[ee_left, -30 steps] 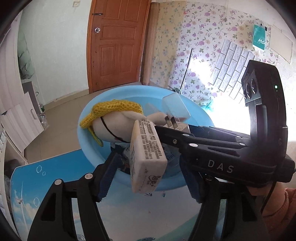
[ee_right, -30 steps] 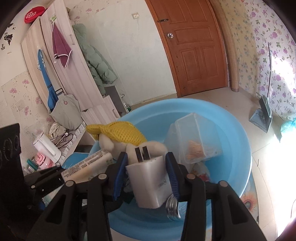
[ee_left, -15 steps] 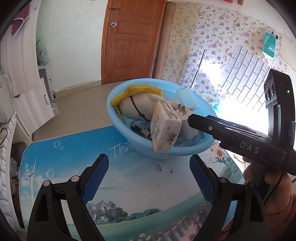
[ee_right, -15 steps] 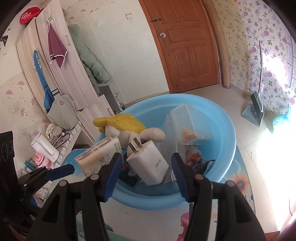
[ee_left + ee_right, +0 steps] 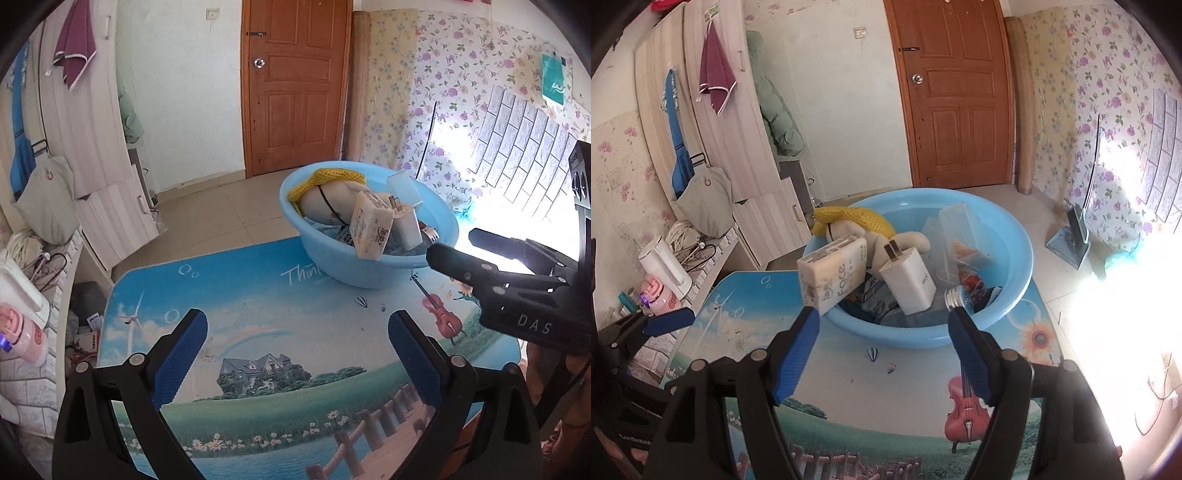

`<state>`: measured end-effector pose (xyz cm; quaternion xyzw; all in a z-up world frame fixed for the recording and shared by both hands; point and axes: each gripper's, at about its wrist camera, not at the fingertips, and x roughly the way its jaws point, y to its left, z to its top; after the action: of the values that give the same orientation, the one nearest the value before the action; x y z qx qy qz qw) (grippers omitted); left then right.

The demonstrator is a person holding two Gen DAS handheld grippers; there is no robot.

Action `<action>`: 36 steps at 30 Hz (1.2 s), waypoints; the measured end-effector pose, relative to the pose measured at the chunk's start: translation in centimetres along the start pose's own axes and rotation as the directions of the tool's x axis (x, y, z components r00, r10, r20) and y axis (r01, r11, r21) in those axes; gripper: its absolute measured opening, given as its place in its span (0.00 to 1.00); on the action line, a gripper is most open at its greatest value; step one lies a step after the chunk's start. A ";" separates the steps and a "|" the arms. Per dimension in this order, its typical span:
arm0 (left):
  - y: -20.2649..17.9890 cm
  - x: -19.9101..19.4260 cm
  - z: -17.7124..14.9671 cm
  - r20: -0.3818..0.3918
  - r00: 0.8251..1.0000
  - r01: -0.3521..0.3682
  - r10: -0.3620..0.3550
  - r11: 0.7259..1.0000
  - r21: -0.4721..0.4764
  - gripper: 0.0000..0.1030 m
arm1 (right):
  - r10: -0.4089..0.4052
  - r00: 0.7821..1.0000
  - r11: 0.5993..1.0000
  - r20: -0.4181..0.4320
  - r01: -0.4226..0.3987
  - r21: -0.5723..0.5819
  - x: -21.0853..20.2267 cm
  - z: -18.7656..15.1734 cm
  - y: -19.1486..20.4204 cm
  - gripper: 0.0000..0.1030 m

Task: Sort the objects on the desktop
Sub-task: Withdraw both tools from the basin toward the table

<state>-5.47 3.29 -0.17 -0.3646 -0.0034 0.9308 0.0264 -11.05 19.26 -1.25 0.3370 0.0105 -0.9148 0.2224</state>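
Basin [image 5: 1019, 266] heaped with sorted objects

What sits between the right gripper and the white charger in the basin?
Only the blue basin's near rim. The right gripper, jaws opening and empty, is over the table short of it; the white charger leans inside beside the tissue pack.

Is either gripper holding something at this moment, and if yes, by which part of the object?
Nothing is held. The left gripper and right gripper are both opening with nothing between the jaws; the tissue pack and charger lie in the basin.
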 end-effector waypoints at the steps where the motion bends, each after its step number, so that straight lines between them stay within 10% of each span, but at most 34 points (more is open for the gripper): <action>1: 0.0 -0.5 0.0 0.017 1.000 -0.009 0.009 1.000 0.011 0.96 | -0.002 1.000 1.000 0.001 0.002 -0.020 -0.3 -0.2 0.5 0.75; 10: 0.2 -2.7 -0.4 0.027 0.999 -0.028 0.027 0.999 0.038 1.00 | -0.003 1.000 1.000 0.031 0.004 -0.031 -2.4 -0.9 2.9 0.93; 36: 2.5 -2.3 -1.0 0.048 0.997 -0.054 0.057 0.996 -0.068 1.00 | -0.045 0.999 0.998 0.022 0.044 0.045 -1.9 -2.0 1.5 1.00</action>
<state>-3.23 0.63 0.63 -0.3420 -0.0248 0.9393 -0.0117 -7.94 18.99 -1.37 0.3312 -0.0048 -0.9232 0.1948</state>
